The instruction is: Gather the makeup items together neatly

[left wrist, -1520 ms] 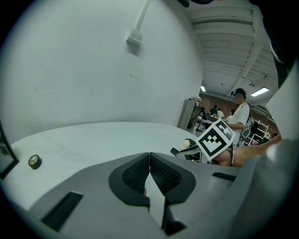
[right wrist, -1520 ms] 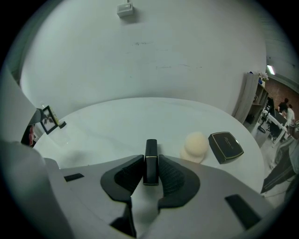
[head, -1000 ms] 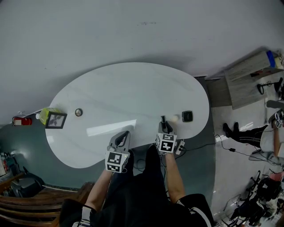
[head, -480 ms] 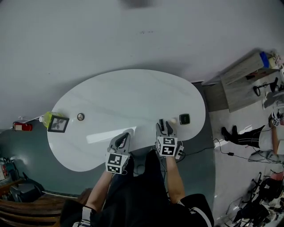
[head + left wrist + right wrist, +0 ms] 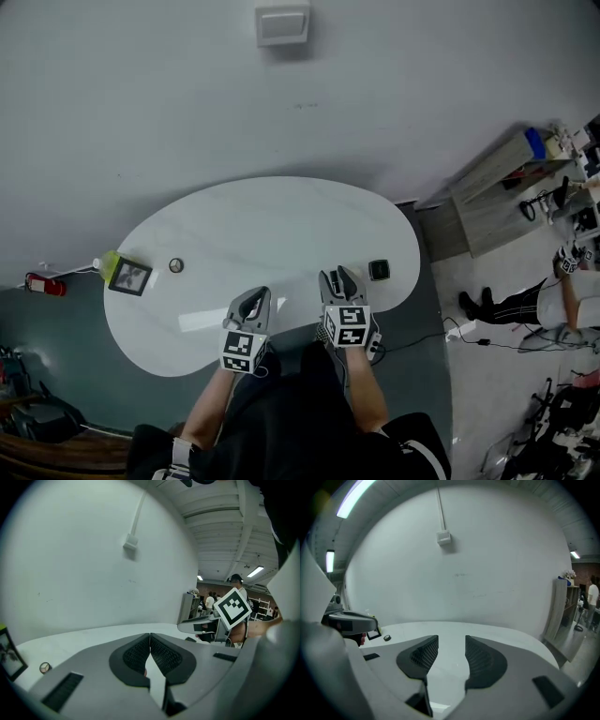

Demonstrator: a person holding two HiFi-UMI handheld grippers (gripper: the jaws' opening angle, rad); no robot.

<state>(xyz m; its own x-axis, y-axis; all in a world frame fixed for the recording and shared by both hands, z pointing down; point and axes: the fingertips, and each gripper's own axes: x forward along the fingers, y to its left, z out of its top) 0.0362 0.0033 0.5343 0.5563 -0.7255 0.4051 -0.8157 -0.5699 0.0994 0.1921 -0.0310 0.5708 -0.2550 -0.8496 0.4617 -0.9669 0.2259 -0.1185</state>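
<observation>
At the near rim of the white oval surface (image 5: 281, 211) my two tools hang side by side, and they block part of what I need to see. The right tool (image 5: 451, 641) covers the patch just left of the small black square compact (image 5: 379, 271), so whatever lies under it is hidden from my head view. That compact sits near the right end of the surface. It is too small for me to tell whether its lid is down or what it holds. Well apart from it, toward the left end, a small round pot (image 5: 176, 265) stands alone. Just left of it is a dark-framed square (image 5: 130, 277); I cannot tell whether it leans or lies flat, nor whether it is a mirror or a picture. A yellow-green bottle (image 5: 111, 265) with a pale cap is tucked behind the frame, partly hidden. In the left gripper view the frame is cut off at the picture's edge. The right tool is released: its jaws have just been opening, the pads stand clearly apart, and only bare surface shows between them. The left tool (image 5: 150, 638) is clenched, its pads meeting at the tips with nothing gripped that I can name. A tiny reddish speck low in the gap is too small to identify. The makeup items lie scattered, the compact at one end, the pot and bottle at the other.
</observation>
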